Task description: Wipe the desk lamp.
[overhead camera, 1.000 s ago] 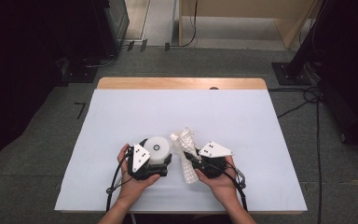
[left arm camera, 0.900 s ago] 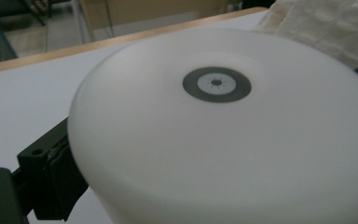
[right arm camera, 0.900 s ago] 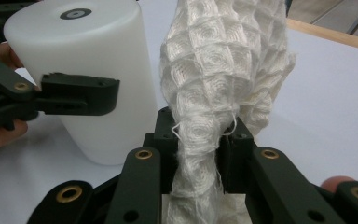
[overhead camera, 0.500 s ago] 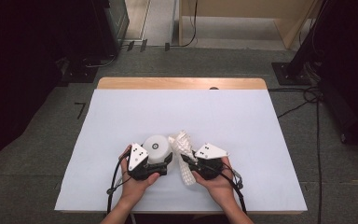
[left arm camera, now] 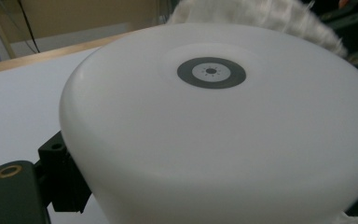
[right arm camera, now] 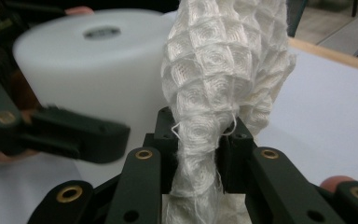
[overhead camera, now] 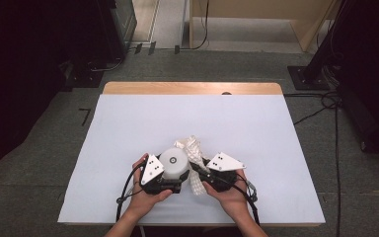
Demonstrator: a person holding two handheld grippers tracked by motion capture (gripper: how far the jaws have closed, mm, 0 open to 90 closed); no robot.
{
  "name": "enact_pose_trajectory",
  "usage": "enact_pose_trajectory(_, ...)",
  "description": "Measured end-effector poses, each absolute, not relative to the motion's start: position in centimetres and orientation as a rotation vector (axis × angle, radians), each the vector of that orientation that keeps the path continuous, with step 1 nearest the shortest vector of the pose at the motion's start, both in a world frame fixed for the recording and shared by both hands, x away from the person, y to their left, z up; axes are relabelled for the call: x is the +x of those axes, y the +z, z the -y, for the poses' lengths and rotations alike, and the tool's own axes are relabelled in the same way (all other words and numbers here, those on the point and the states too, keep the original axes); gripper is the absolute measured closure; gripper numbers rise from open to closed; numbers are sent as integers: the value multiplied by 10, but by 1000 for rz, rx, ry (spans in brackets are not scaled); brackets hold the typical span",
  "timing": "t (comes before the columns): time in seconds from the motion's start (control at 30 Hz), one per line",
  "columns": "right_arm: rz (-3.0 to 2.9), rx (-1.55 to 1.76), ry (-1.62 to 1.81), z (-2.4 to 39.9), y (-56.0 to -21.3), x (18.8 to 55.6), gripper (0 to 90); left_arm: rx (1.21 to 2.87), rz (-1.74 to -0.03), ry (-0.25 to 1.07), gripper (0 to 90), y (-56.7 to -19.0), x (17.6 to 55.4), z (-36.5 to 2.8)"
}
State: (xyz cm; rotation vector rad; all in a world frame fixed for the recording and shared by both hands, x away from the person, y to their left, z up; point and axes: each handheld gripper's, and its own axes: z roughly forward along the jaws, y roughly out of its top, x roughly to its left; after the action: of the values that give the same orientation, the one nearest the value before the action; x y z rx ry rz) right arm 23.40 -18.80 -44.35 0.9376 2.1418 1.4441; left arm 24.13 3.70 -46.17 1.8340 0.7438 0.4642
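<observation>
Two things meet near the table's (overhead camera: 128, 128) front edge: a white round tub (overhead camera: 173, 163) and a waffle-weave cloth (overhead camera: 193, 148), touching. My left gripper (overhead camera: 170, 185) clamps the tub from both sides. My right gripper (right arm camera: 199, 140) pinches the cloth, which bunches up between its jaws and stands beside the tub.

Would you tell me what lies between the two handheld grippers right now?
In the high view, a white round plastic container and a white waffle-textured cloth lie between the left gripper and right gripper.
</observation>
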Motion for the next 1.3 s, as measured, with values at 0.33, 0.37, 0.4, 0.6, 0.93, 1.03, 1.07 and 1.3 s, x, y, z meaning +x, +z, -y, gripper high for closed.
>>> enact_pose_trajectory(0.33,-2265,968,1353,178,-461,240,724,1724,-741,483,85,-445,241,-54)
enact_pose_trajectory(0.37,-2277,970,1347,177,-464,240,724,1720,-740,480,85,-444,242,-56)
enact_pose_trajectory(0.4,-2286,969,1345,176,-465,240,725,1720,-742,478,85,-444,242,-56)
enact_pose_trajectory(0.6,-2218,937,1403,179,-454,236,725,1779,-747,463,85,-453,244,-49)
enact_pose_trajectory(0.93,-2174,930,1435,184,-448,235,725,1785,-713,472,85,-451,241,-47)
enact_pose_trajectory(1.03,-2251,952,1374,177,-460,238,724,1749,-714,485,85,-445,240,-53)
enact_pose_trajectory(1.07,-2268,954,1361,176,-463,239,724,1741,-715,485,85,-443,240,-55)
enact_pose_trajectory(1.3,-2211,930,1422,178,-453,235,724,1784,-709,470,85,-450,242,-50)
